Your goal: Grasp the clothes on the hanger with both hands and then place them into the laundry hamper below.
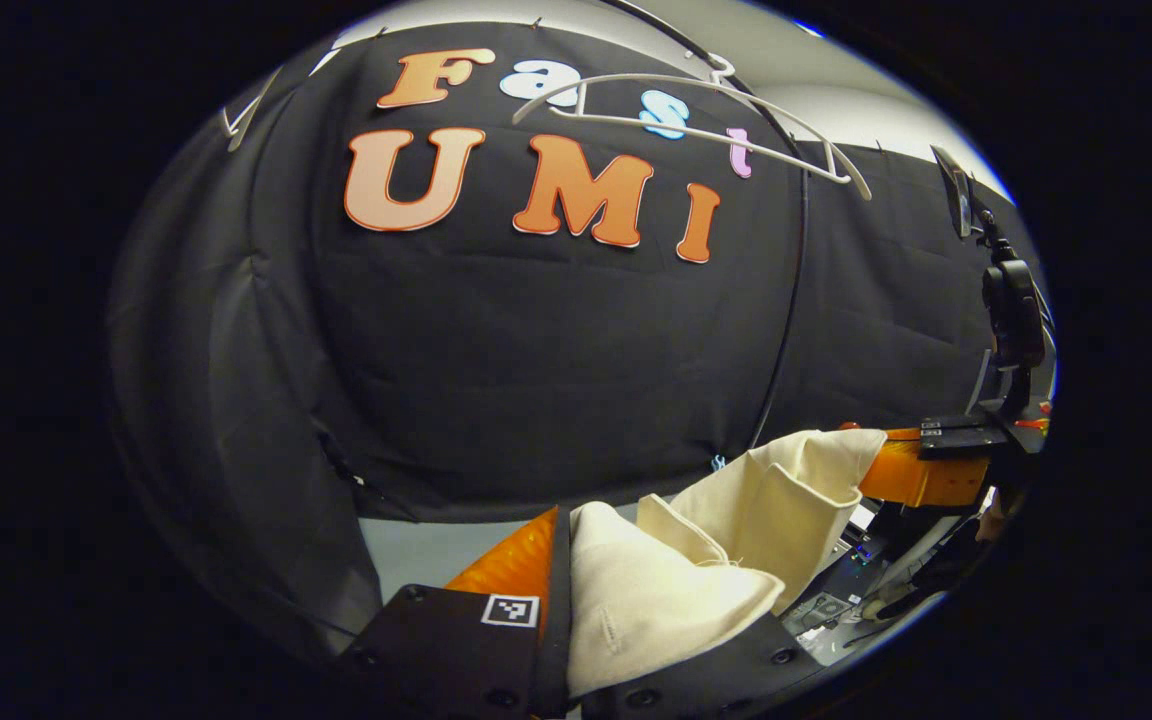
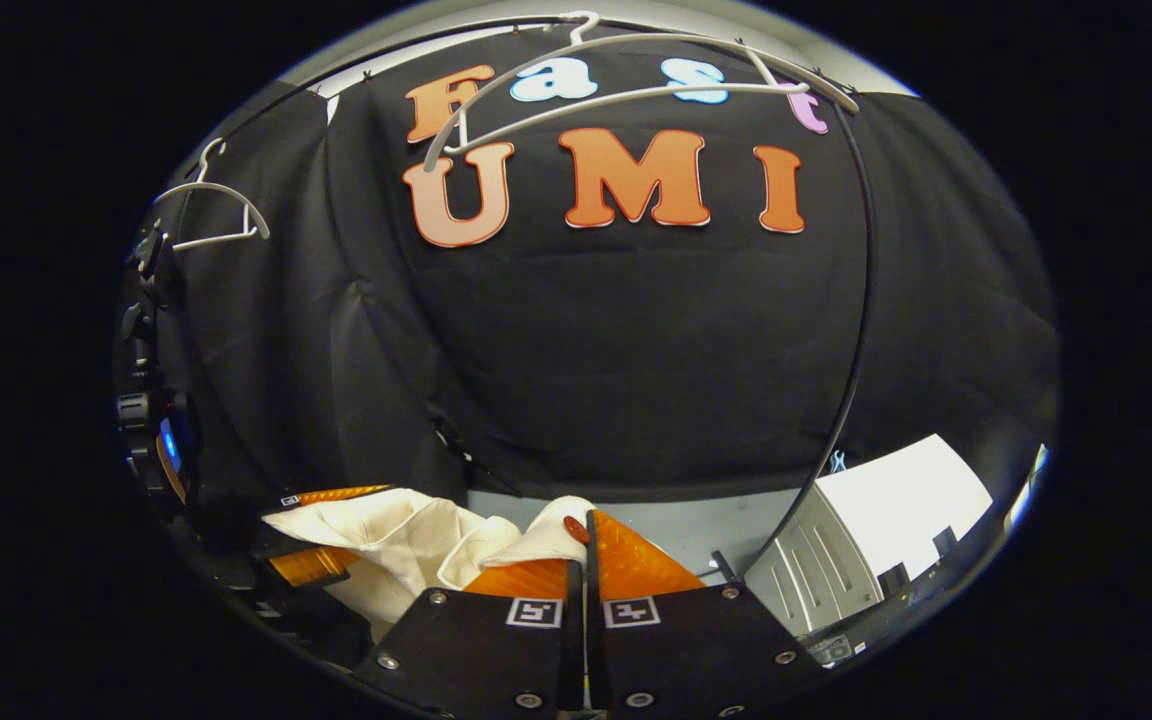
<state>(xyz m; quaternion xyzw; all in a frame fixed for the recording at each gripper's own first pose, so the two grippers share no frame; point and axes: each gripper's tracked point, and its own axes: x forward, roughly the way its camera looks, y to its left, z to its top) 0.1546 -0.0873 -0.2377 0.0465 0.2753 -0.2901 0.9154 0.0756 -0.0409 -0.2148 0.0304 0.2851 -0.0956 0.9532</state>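
Your left gripper point(image 1: 576, 600) pinches the cream garment point(image 1: 726, 540) at bottom centre; your right gripper point(image 2: 584, 570) pinches its other end. Cloth spans between both, long axis running gripper to gripper, level. White hanger point(image 1: 696, 120) hangs bare, upper frame. Hamper unseen; judge it below.

Both views are dim, with strong fisheye bending toward the edges. Brightest is the white surface point(image 2: 896, 500) at lower right of the right gripper view. Focus is sharp centrally, softer at the rims.
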